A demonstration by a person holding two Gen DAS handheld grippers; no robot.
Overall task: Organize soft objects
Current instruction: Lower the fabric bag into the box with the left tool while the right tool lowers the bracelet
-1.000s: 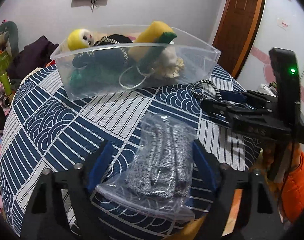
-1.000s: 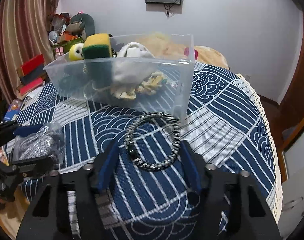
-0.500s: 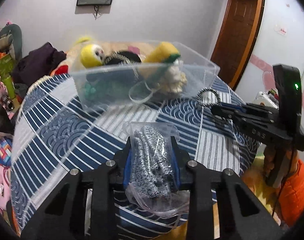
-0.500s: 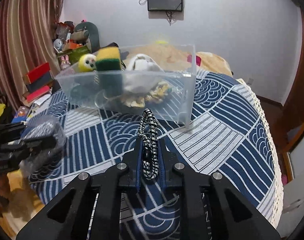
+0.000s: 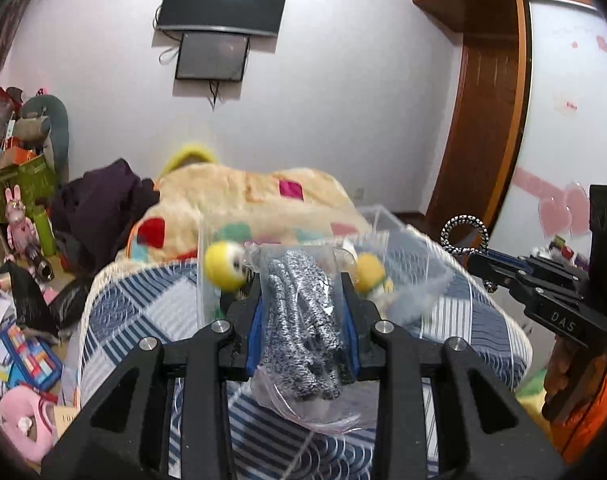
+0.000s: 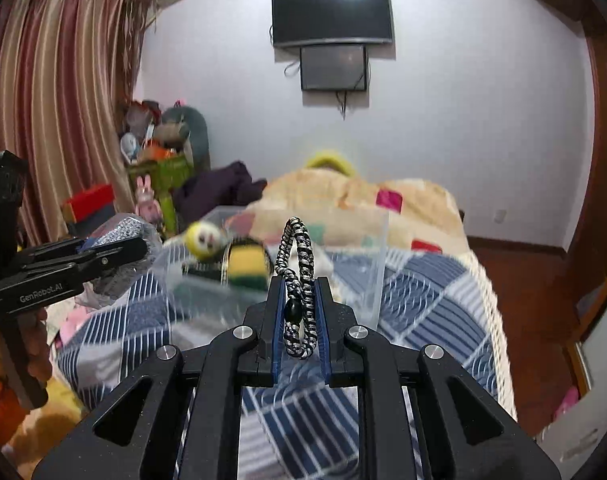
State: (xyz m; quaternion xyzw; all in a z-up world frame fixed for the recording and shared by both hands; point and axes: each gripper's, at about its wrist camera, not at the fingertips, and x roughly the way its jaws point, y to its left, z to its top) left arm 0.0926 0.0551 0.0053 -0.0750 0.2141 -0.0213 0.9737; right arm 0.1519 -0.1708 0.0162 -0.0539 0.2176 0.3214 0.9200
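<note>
Both grippers have risen since a second ago, lifting their loads off the blue-and-white patterned tabletop and up to the height of the bin. Left gripper is clamped on a clear bag stuffed with speckled grey-and-white knit fabric; the bag's loose plastic hangs below the fingers, clear of the cloth. Right gripper pinches a braided black-and-white cord bracelet with a dark bead, the loop standing upright above its blue pads. In the left view that bracelet shows as a round ring held at the right gripper's tip. Beyond both, the clear bin sits blurred on the tabletop, holding a yellow plush with a pale face and a yellow-and-green sponge. A bed with a cream blanket lies behind.
</note>
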